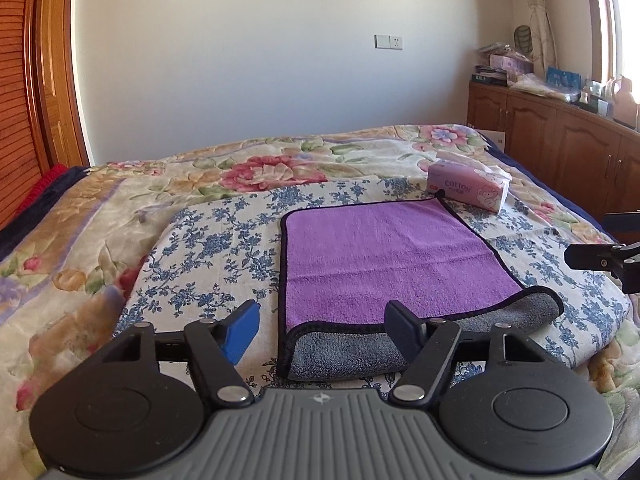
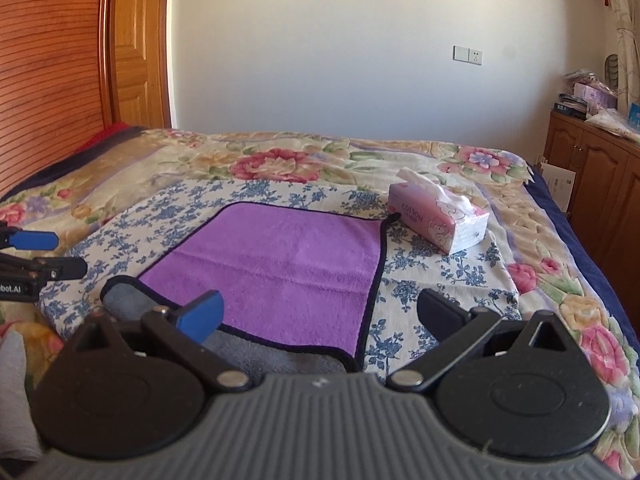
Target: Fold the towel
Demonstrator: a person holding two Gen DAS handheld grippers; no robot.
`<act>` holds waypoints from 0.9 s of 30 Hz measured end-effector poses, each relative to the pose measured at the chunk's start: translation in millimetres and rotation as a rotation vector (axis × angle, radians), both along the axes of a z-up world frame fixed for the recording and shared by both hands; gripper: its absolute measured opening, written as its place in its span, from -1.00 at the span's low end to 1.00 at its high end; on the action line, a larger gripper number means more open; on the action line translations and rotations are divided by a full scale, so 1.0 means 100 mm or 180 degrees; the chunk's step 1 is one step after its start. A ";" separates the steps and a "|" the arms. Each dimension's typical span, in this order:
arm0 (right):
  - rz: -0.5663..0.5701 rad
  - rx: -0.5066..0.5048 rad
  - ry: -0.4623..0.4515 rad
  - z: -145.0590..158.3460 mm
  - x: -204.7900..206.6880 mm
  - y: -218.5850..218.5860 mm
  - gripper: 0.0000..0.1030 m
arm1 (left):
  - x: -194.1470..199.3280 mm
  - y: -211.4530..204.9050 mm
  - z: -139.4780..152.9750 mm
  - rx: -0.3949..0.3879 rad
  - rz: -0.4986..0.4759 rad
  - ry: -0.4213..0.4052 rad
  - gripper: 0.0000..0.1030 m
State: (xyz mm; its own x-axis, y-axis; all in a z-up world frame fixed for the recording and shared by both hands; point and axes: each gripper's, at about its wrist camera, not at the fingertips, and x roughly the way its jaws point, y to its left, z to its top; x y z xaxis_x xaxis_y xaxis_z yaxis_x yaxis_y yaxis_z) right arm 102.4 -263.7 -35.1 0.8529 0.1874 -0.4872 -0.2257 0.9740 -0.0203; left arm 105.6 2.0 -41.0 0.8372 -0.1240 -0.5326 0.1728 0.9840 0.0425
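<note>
Left gripper [image 1: 324,322] hovers at the towel's near left corner, fingers apart, gripping nothing. The purple towel [image 1: 384,256] lies flat on the bed [image 1: 80,232], near edge turned up showing grey backing. Right gripper [image 2: 320,316] hangs over the near right corner, fingers wide apart. A tissue pack [image 1: 468,188] sits just beside the far right corner.

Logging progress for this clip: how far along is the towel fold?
Barely begun. The purple towel lies spread on the bed, only its near edge turned up showing the grey underside. Nothing is in hand: the left gripper and right gripper hover open at the near corners. Grasping and folding remain.
</note>
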 end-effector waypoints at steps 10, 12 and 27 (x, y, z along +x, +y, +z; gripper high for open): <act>0.0077 -0.0049 0.0317 -0.17 0.23 -0.01 0.77 | 0.25 0.04 -0.13 -0.0002 -0.0038 0.0170 0.20; 0.0088 -0.0041 0.0386 -0.20 0.27 -0.02 0.77 | 0.31 0.06 -0.16 -0.0013 -0.0025 0.0216 0.16; 0.0106 0.0040 0.0774 -0.39 0.52 -0.06 0.61 | 0.59 0.19 -0.41 -0.0162 0.0016 0.0595 -0.26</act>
